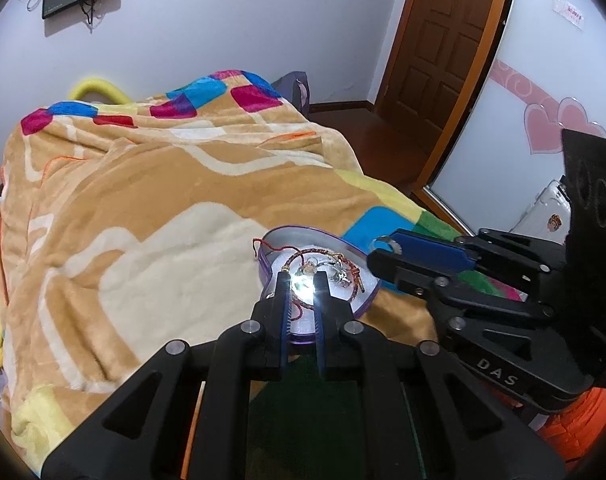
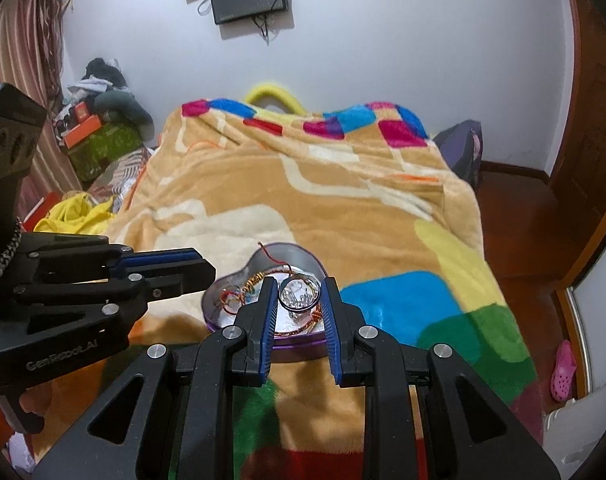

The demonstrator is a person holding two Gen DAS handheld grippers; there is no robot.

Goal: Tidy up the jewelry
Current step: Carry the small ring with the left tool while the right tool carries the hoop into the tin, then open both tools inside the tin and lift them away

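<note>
A purple heart-shaped tin (image 1: 365, 266) (image 2: 299, 254) lies on the blanket with red and gold cords (image 1: 323, 258) (image 2: 247, 286) and small charms inside. My left gripper (image 1: 302, 280) is over the tin, shut on a bright glittering piece of jewelry (image 1: 303, 282). It also shows from the side in the right wrist view (image 2: 207, 266). My right gripper (image 2: 299, 294) is shut on a silver ring (image 2: 299, 294) held just above the tin. In the left wrist view the ring (image 1: 383, 243) shows at the right gripper's tip (image 1: 377, 250).
A tan blanket (image 1: 143, 200) (image 2: 303, 184) with colored squares covers the bed. Boxes and clothes (image 2: 99, 128) pile up at the left. A brown door (image 1: 435, 48) and wooden floor (image 2: 515, 216) are to the right. A pink shoe (image 2: 563, 370) lies on the floor.
</note>
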